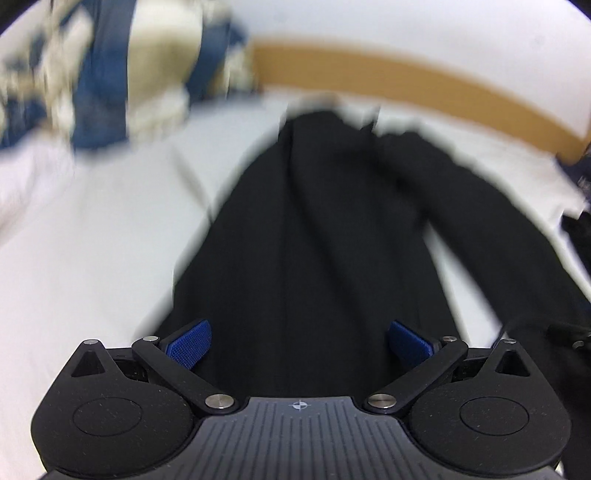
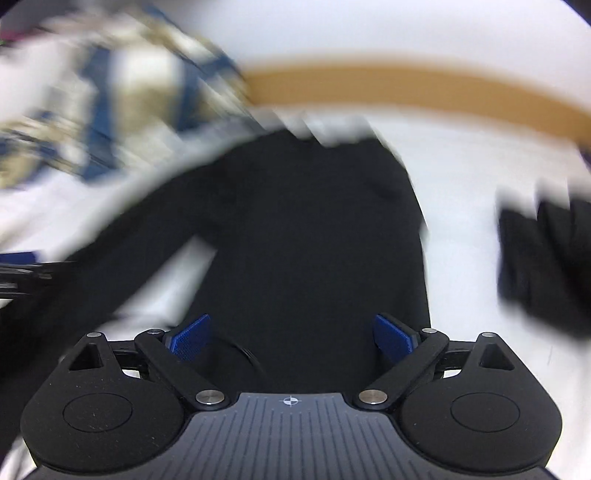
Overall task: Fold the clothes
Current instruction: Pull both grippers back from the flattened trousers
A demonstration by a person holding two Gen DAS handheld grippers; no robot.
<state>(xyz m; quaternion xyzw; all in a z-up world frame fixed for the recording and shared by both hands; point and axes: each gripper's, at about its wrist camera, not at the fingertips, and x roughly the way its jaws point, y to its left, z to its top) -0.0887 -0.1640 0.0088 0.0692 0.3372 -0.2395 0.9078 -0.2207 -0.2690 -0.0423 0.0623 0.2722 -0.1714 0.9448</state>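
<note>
Black garment [image 1: 314,229] under open tools

A domestic bedroom. A white bed sheet [image 1: 92,240] covers the soft surface filling the lower and middle frame, bounded at upper right by a tan wooden bed-frame rail [image 1: 424,83] against a plain white wall [image 1: 406,22]. A blue-and-cream patterned quilt [image 1: 122,70] is heaped at upper left, and a black garment [image 1: 314,240] lies spread at centre, all blurred.
</note>
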